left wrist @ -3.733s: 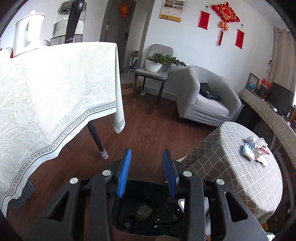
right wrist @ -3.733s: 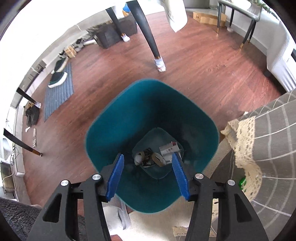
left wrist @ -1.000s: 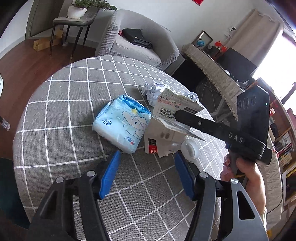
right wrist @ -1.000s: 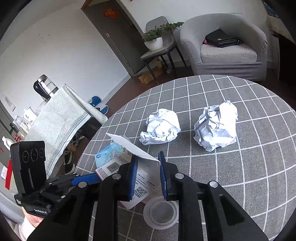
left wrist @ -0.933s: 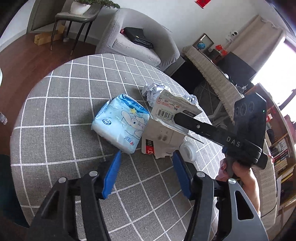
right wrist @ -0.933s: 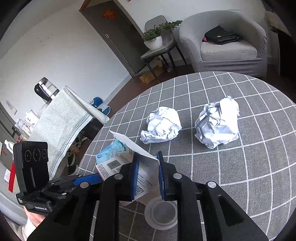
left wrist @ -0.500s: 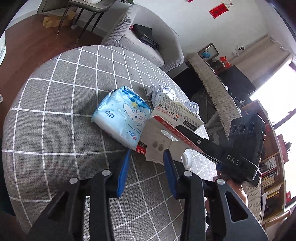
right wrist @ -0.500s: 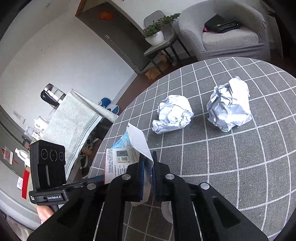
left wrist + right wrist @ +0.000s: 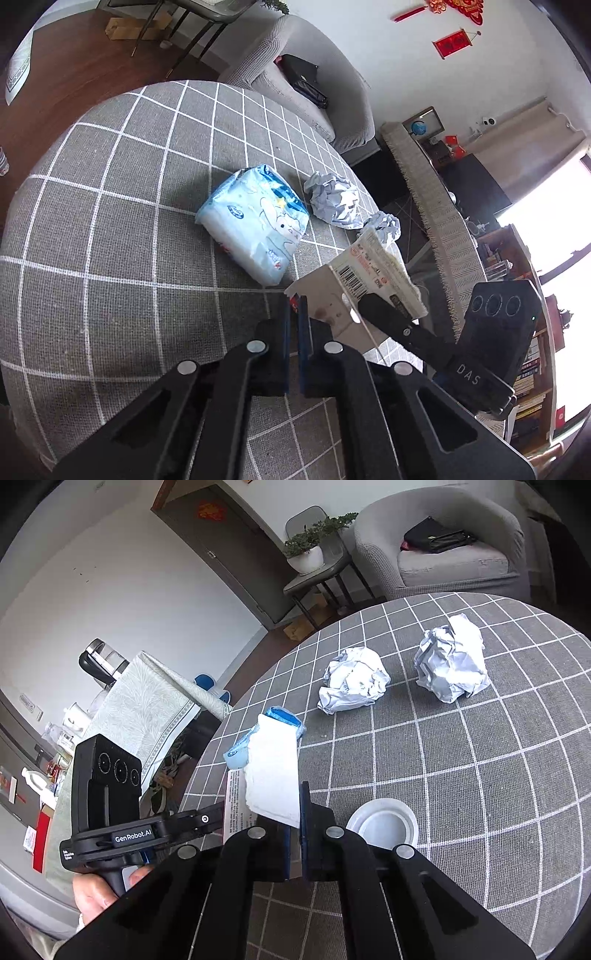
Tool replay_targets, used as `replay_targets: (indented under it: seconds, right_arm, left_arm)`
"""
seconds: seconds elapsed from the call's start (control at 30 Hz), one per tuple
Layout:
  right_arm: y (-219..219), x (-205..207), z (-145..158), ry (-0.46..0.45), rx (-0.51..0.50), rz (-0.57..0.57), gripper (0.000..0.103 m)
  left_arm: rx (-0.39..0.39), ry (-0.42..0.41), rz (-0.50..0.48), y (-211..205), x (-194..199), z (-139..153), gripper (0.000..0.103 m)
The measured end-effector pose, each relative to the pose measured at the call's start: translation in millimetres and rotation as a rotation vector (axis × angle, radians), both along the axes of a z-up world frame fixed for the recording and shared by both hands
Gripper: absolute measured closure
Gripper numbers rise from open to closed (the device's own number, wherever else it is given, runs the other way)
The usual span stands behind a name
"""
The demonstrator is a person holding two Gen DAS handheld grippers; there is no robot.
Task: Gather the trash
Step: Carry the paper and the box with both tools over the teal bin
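Your counter (image 9: 110,221) still carried most of the trash: beyond the torn carton (image 9: 332,295), which you held near the counter's edge, lay the blue tissue pack (image 9: 255,218) and two crumpled paper balls (image 9: 354,679) (image 9: 450,664), with a white lid (image 9: 384,823) beside it. Both the left hand-held gripper (image 9: 293,314) and the right hand-held gripper (image 9: 293,812) were clamped on the carton's flaps. Judging from that, binning remained.

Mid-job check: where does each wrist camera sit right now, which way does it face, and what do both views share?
Left wrist: on the left gripper, facing down across the checked table; its fingers pinch the torn carton; right gripper alongside.
Right wrist: on the right gripper, facing the armchair; its fingers clamp the carton's flap; a hand shows.
Shared: carton, tissue pack, two paper balls.
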State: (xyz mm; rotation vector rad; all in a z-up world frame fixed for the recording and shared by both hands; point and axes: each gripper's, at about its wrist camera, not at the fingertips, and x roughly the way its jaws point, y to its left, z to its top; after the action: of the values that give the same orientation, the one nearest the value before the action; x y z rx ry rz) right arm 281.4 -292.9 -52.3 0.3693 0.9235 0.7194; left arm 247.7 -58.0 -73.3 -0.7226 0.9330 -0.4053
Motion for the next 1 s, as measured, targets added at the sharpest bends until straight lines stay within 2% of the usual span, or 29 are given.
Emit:
replay_targets:
  seconds: [0.13, 0.43, 0.67, 0.8, 0.9, 0.97, 1.0]
  right_arm:
    - [-7, -5, -5, 0.011, 0.003, -0.008, 0.099]
    - [-12, -12, 8, -0.018, 0.021, -0.021, 0.099]
    - [16, -13, 22, -0.050, 0.037, 0.014, 0.099]
    - [38, -12, 29, -0.077, 0.024, 0.028, 0.099]
    - [48, -10, 35, -0.089, 0.041, 0.038, 0.101]
    - [50, -9, 39, -0.098, 0.064, 0.036, 0.101]
    - [50, -9, 42, -0.099, 0.085, 0.032, 0.101]
  left_arm:
    - [-0.018, -0.023, -0.006, -5, -6, 8, 0.099]
    - [0.017, -0.041, 0.002, -9, -16, 10, 0.101]
    - [0.068, -0.092, 0.020, 16, -24, 25, 0.103]
    - [0.086, -0.089, 0.043, 38, -28, 26, 0.103]
    - [0.071, -0.085, 0.035, 52, -31, 26, 0.103]
    - [0.045, -0.077, 0.025, 60, -33, 25, 0.098]
    - [0.036, -0.076, 0.021, 64, -34, 24, 0.086]
